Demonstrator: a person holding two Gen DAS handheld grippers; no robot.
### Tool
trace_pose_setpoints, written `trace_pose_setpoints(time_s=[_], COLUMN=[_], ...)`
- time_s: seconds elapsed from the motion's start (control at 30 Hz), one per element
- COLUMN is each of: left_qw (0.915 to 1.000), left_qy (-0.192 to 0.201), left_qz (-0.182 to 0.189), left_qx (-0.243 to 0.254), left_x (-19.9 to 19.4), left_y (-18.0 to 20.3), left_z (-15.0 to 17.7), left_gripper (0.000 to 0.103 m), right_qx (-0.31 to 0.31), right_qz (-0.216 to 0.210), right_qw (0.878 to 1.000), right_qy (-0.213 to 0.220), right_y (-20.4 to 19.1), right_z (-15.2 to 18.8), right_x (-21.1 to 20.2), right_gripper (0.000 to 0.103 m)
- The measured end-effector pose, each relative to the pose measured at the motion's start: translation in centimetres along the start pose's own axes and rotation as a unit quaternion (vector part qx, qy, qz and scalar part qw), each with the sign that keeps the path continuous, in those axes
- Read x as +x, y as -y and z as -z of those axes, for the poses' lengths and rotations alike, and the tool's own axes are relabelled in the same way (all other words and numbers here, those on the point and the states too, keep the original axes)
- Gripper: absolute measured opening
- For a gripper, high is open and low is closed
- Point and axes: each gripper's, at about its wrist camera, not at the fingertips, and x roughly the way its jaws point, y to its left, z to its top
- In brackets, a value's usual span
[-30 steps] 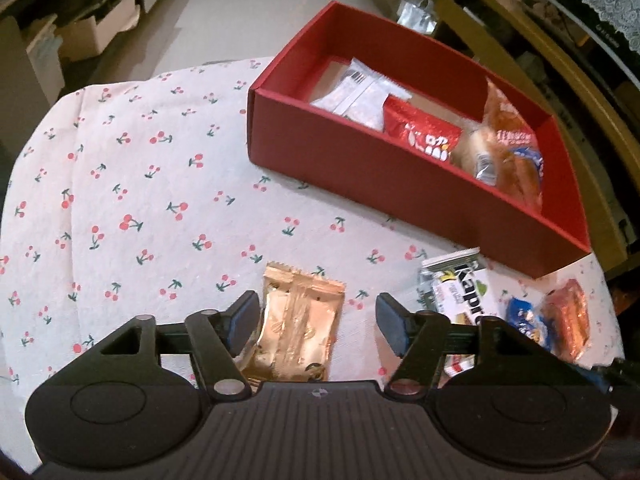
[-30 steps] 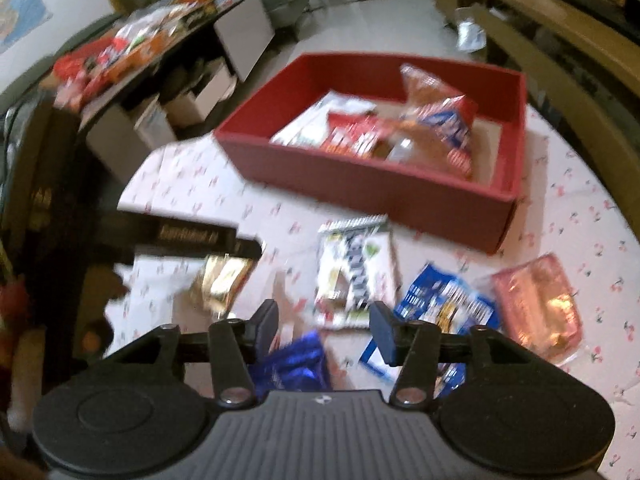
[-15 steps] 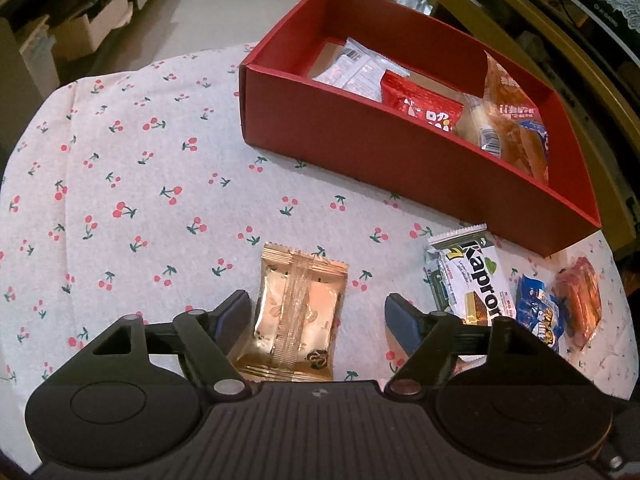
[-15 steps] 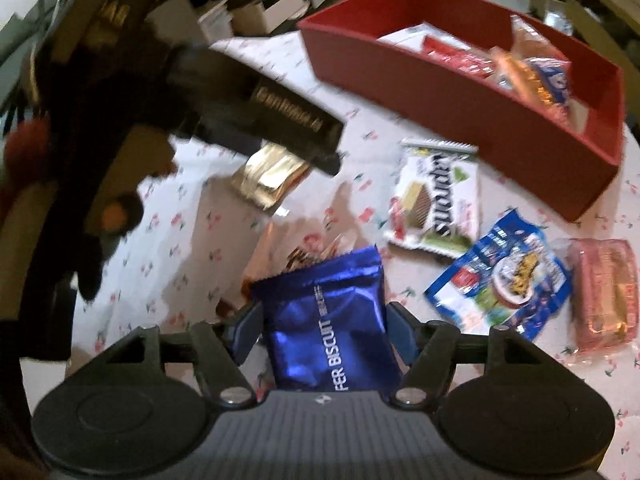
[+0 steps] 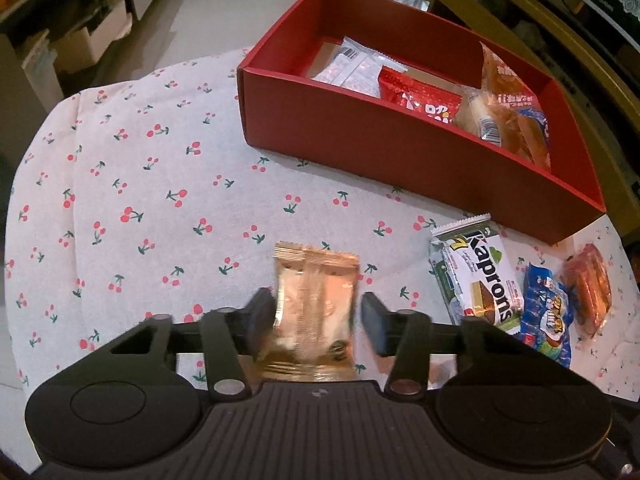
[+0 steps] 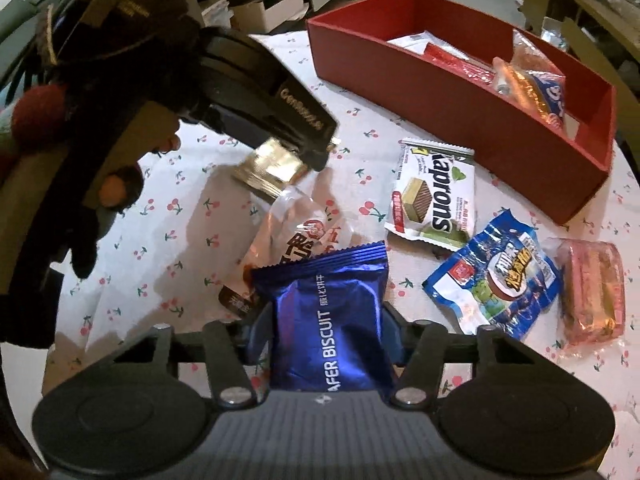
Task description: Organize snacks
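Note:
A red box (image 5: 360,136) at the back of the cherry-print table holds several snack packs; it also shows in the right wrist view (image 6: 452,92). My left gripper (image 5: 316,318) straddles a gold packet (image 5: 314,292); its jaws have narrowed onto the packet and the packet is blurred. My right gripper (image 6: 324,340) is shut on a blue wafer biscuit pack (image 6: 330,316), held above the table.
On the cloth lie a white Kaprons wafer pack (image 6: 434,192), a blue printed bag (image 6: 496,280), a pink-orange wrapped cake (image 6: 592,292) and a clear bag with red print (image 6: 292,232). The left gripper's body (image 6: 256,92) shows in the right wrist view. Shelves and boxes stand behind.
My left gripper has closed in around the gold packet, which now looks lifted and blurred. My right gripper, holding the blue pack, has shifted slightly.

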Motion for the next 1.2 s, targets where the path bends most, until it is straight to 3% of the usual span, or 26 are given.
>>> trace_pose_setpoints(time_s=[0.13, 0.4, 0.43, 0.5, 0.57, 0.63, 0.67, 0.73, 0.8, 1.2], left_qw=[0.9999, 1.0000, 1.0000, 1.0000, 1.0000, 1.0000, 0.9999, 0.9998, 0.9997, 0.9999], left_qy=[-0.005, -0.002, -0.001, 0.001, 0.002, -0.002, -0.004, -0.004, -0.002, 0.010], left_qz=[0.007, 0.006, 0.004, 0.005, 0.007, 0.007, 0.003, -0.006, -0.014, 0.005], left_qx=[-0.007, 0.000, 0.002, 0.002, 0.003, 0.006, 0.010, 0.017, 0.021, 0.004], left_x=[-0.4, -0.6, -0.5, -0.4, -0.3, 0.0, 0.2, 0.3, 0.0, -2.6], left_y=[-0.2, 0.0, 0.1, 0.3, 0.4, 0.6, 0.7, 0.8, 0.8, 0.0], left_z=[0.4, 0.6, 0.5, 0.3, 0.2, 0.1, 0.2, 0.3, 0.4, 0.9], left_gripper=[0.046, 0.053, 0.056, 0.065, 0.069, 0.071, 0.070, 0.067, 0.049, 0.046], right_qx=[0.020, 0.034, 0.033, 0.024, 0.001, -0.029, -0.038, -0.044, -0.039, 0.022], right_qz=[-0.006, -0.021, -0.022, -0.030, -0.036, -0.030, -0.018, 0.002, 0.005, 0.015], right_qw=[1.000, 0.999, 0.999, 0.999, 0.999, 0.999, 0.999, 0.999, 0.999, 0.999], right_qy=[0.011, 0.007, 0.008, 0.006, -0.002, -0.009, -0.010, -0.019, -0.015, 0.026], right_y=[0.5, 1.0, 0.8, 0.4, -0.5, -1.4, -1.6, -1.6, -1.4, 0.5], right_z=[0.1, 0.5, 0.4, 0.2, 0.3, 0.6, 0.7, 1.0, 1.1, 1.4], right_x=[-0.9, -0.8, -0.9, -0.9, -0.6, -0.2, 0.1, 0.7, 0.3, -2.6], right_gripper=[0.047, 0.049, 0.051, 0.072, 0.080, 0.082, 0.081, 0.070, 0.063, 0.062])
